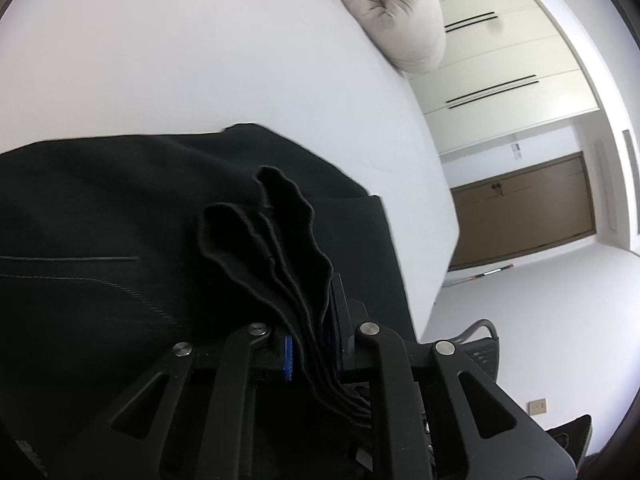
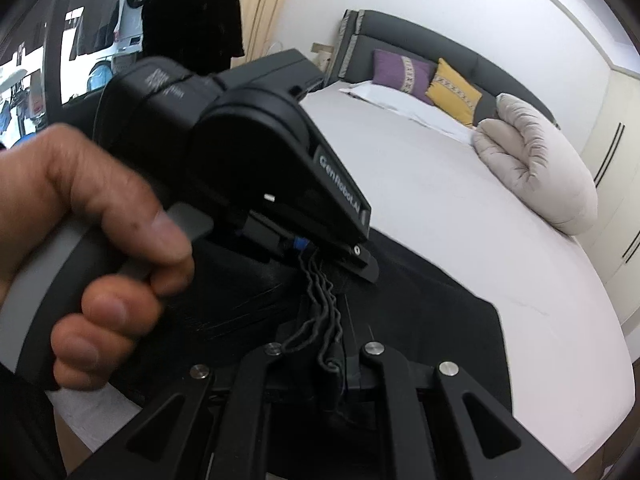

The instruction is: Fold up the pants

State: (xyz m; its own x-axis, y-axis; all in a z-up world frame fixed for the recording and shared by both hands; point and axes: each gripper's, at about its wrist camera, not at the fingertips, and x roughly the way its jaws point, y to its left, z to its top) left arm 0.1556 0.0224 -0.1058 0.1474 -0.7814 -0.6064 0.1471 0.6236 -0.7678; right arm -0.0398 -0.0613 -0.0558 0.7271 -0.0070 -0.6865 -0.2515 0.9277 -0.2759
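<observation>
Black pants [image 1: 100, 220] lie on a white bed [image 1: 200, 60]. My left gripper [image 1: 314, 344] is shut on several stacked layers of the pants' edge, which stick up between its blue pads [image 1: 287, 356]. In the right wrist view the pants [image 2: 420, 312] spread over the bed [image 2: 440, 200] near its front edge. My right gripper [image 2: 332, 360] is shut on a bunched wavy edge of the pants. The left gripper [image 2: 320, 254] is close in front of it, held by a hand [image 2: 92, 240], pinching the same bunch of fabric.
A rolled beige duvet [image 2: 540, 168] lies on the bed's far right side, and it shows in the left wrist view [image 1: 396, 8]. Purple and yellow cushions [image 2: 424, 76] lean on the dark headboard. Cream wardrobes [image 1: 508, 52] and a brown door [image 1: 524, 208] stand beyond the bed.
</observation>
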